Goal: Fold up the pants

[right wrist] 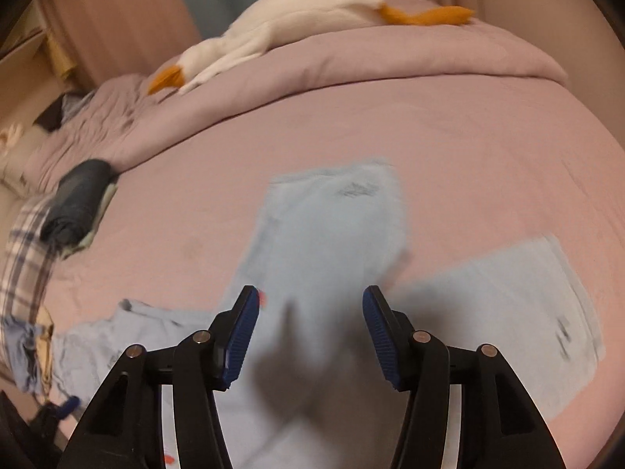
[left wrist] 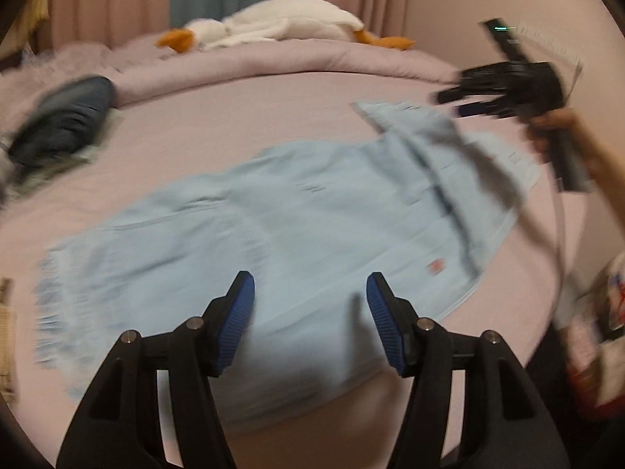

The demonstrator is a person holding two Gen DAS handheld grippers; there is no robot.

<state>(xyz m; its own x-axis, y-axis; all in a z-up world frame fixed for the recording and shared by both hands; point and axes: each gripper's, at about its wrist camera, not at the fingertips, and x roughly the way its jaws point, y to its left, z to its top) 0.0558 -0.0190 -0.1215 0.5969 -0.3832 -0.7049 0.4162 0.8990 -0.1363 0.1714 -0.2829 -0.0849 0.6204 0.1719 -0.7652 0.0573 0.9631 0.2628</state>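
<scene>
- My left tongs (left wrist: 310,293) hang released over the near edge of the pants (left wrist: 273,211), blue pads apart and nothing between them.
- My right tongs (right wrist: 310,305) are likewise released, pads wide, above the light blue cloth; in the left view they show at far right (left wrist: 504,86), lifted off the bed and holding nothing.
- The pants lie on the pink bed sheet (left wrist: 234,117), spread roughly crosswise: frayed hems to the left, waist end to the right, with one flap near the waist turned up or lying loose.
- In the right view the cloth (right wrist: 328,234) runs away from me in one strip, with a second panel (right wrist: 508,297) off to the right. Both views are motion-blurred, so I cannot tell how many layers are stacked.
- Judgement: early stage. The garment looks laid out, perhaps with the legs together, but no compact fold is visible; the lengthwise folds remain.
- A dark folded garment (left wrist: 66,117) sits far left on a small pile; a white plush goose (left wrist: 273,23) lies on the far duvet.
- Neither touches the pants.
</scene>
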